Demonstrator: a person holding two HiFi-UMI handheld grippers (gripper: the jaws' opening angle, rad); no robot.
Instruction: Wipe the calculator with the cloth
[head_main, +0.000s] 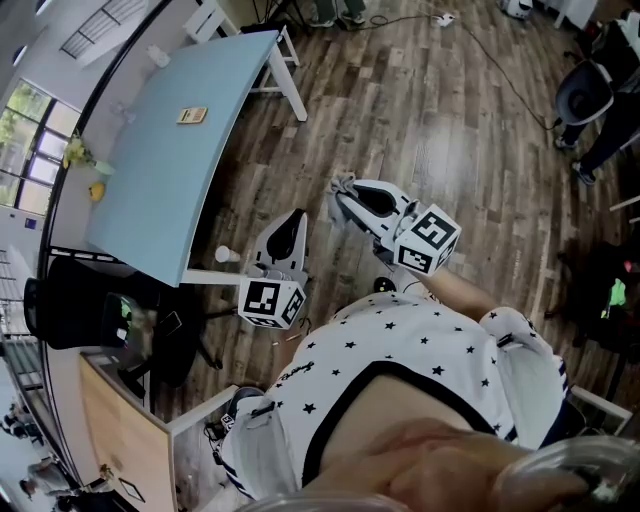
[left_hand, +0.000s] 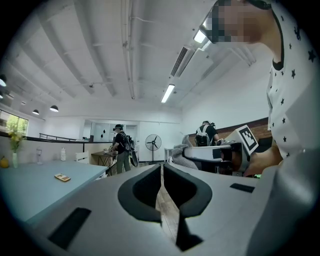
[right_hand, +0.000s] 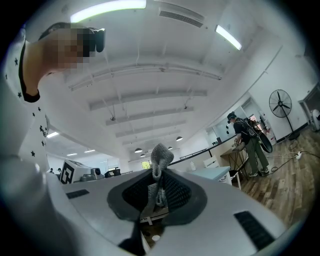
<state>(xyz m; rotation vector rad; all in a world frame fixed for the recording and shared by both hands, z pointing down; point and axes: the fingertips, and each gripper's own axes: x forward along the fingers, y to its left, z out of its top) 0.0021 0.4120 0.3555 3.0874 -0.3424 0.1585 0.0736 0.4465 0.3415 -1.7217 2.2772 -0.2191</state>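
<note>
The calculator (head_main: 191, 115), a small tan slab, lies on the light blue table (head_main: 160, 190) at the upper left, well away from both grippers; it also shows in the left gripper view as the calculator (left_hand: 62, 177). My right gripper (head_main: 346, 203) is held over the wooden floor, shut on a grey cloth (head_main: 342, 185) that pokes out past its tips. The cloth (right_hand: 159, 162) stands bunched between the jaws of the right gripper (right_hand: 158, 192). My left gripper (head_main: 298, 218) hangs beside it, shut, with nothing in it. In its own view the left gripper (left_hand: 162, 172) points towards the room.
A black office chair (head_main: 85, 300) stands by the table's near end. A white chair (head_main: 215, 18) sits at the far end. A cable (head_main: 480, 50) runs over the floor. Other people (left_hand: 121, 147) work at the back beside a fan (left_hand: 153, 143). A vase of yellow flowers (left_hand: 14, 147) stands on the table.
</note>
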